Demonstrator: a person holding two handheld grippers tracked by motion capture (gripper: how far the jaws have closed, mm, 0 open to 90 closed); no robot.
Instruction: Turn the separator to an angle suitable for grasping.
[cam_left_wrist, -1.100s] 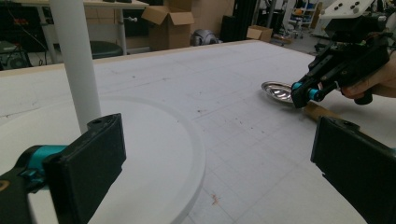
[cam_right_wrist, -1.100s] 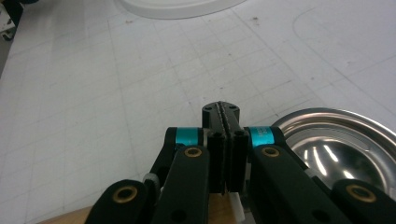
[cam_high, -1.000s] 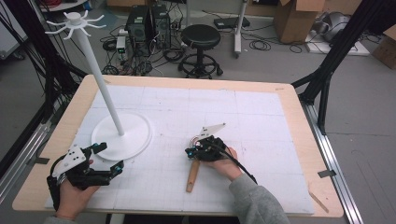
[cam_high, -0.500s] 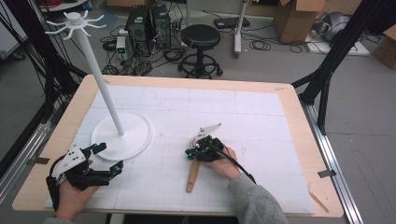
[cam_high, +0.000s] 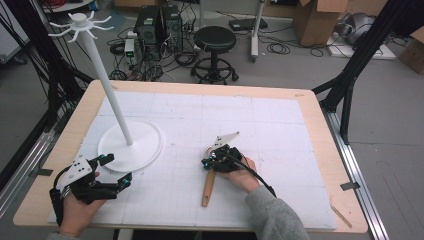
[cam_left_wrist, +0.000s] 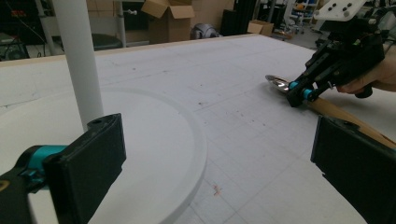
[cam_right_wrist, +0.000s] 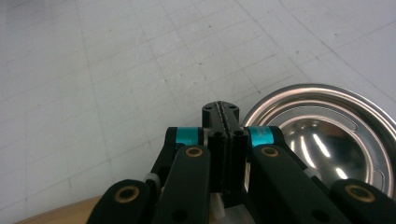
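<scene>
The long spoon (cam_high: 207, 189) lies flat on the white table (cam_high: 310, 115), a bit right of the middle. Its wooden handle points back at the person and its shiny metal bowl (cam_right_wrist: 322, 135) points away.

The right gripper (cam_high: 207, 161) sits low over the spot where the wood meets the metal. Its two black tongs are pressed tight together. In the right gripper view the bowl is just beside them, but I see nothing between them, so I can't tell if they pinch a thin bit of the spoon.

The left gripper (cam_high: 116, 170) rests near the round foot of the tall white stand (cam_high: 107, 95). Its tongs are wide apart and hold nothing. The foot is just beside one of them.

The stand has little hooks (cam_high: 80, 22) on top, and all of them are bare. I think the job is to hang the spoon up there. If so, it has hardly begun, as the spoon is not off the table yet. What is left is to get a good hold, lift the spoon, carry it over to the stand, hook it on and let go
</scene>
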